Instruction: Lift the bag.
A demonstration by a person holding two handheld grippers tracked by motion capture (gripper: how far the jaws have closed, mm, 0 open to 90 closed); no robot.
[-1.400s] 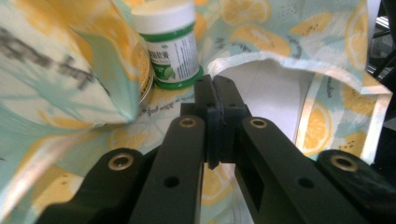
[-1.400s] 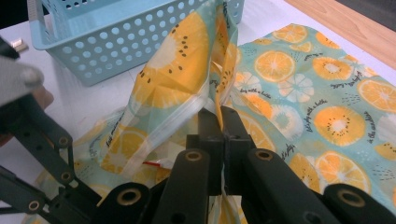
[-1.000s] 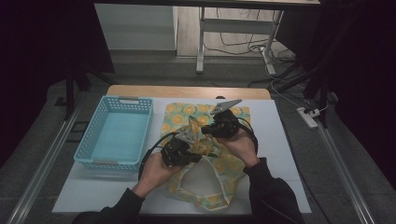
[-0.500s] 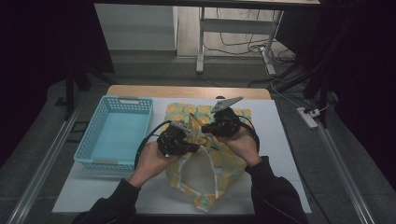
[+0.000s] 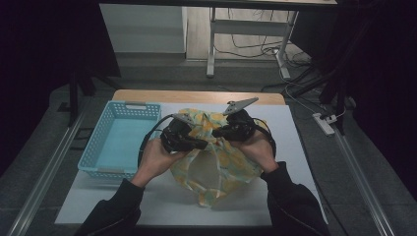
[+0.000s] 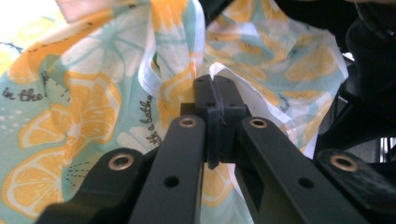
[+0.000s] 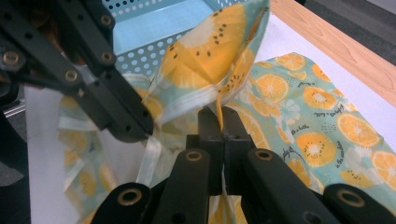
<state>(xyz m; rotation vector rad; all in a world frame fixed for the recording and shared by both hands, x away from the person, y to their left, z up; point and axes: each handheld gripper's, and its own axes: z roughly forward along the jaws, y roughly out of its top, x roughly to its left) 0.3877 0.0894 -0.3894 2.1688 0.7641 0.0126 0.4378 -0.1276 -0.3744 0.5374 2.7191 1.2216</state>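
Above the white table [image 5: 295, 147], both grippers' fingers clamp the lemon-print cloth [image 5: 216, 172], its held edges hidden.

A white-topped table with a pale wooden far edge [image 5: 196, 96] stands on a grey floor [image 5: 44, 162]. Beyond it rise a white metal frame [image 5: 212, 44] and a pale wall panel [image 5: 142, 29]; black cables [image 5: 251, 46] trail there, a white power strip [image 5: 324, 124] lies right. Surroundings stay dark.

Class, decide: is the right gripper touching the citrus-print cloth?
Touching. In the right gripper view, the right gripper has its jaws shut on a fold of the citrus-print cloth.
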